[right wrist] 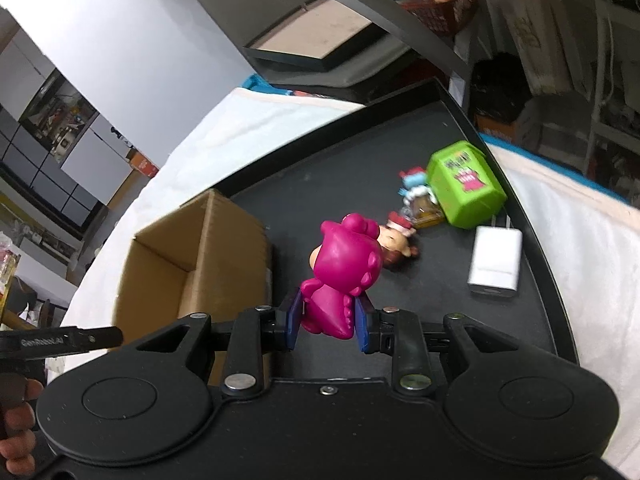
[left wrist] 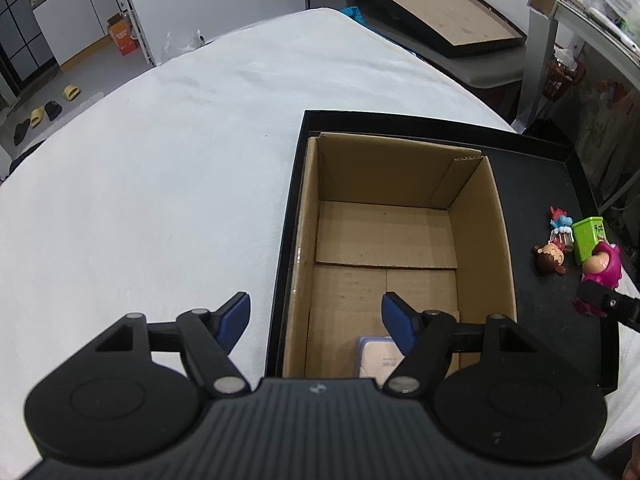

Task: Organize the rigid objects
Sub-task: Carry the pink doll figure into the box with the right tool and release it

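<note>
An open cardboard box (left wrist: pixel 400 236) stands in a black tray (left wrist: pixel 536 184); a pale flat packet (left wrist: pixel 378 358) lies on its floor at the near end. My left gripper (left wrist: pixel 316 322) is open and empty, over the box's near left corner. My right gripper (right wrist: pixel 327 322) is shut on a magenta figurine (right wrist: pixel 344 264), held just above the tray to the right of the box (right wrist: pixel 192 256). The figurine also shows in the left wrist view (left wrist: pixel 602 268). A green box (right wrist: pixel 464 184), a brown-haired doll (right wrist: pixel 400 242), a small blue-and-red figure (right wrist: pixel 416 188) and a white charger (right wrist: pixel 496 260) lie on the tray.
The tray sits on a white cloth-covered table (left wrist: pixel 160 160). Another black tray (left wrist: pixel 440 12) rests on a grey seat beyond the table. A grey desk (left wrist: pixel 560 20) with clutter stands at the right. Slippers (left wrist: pixel 44 112) lie on the floor at left.
</note>
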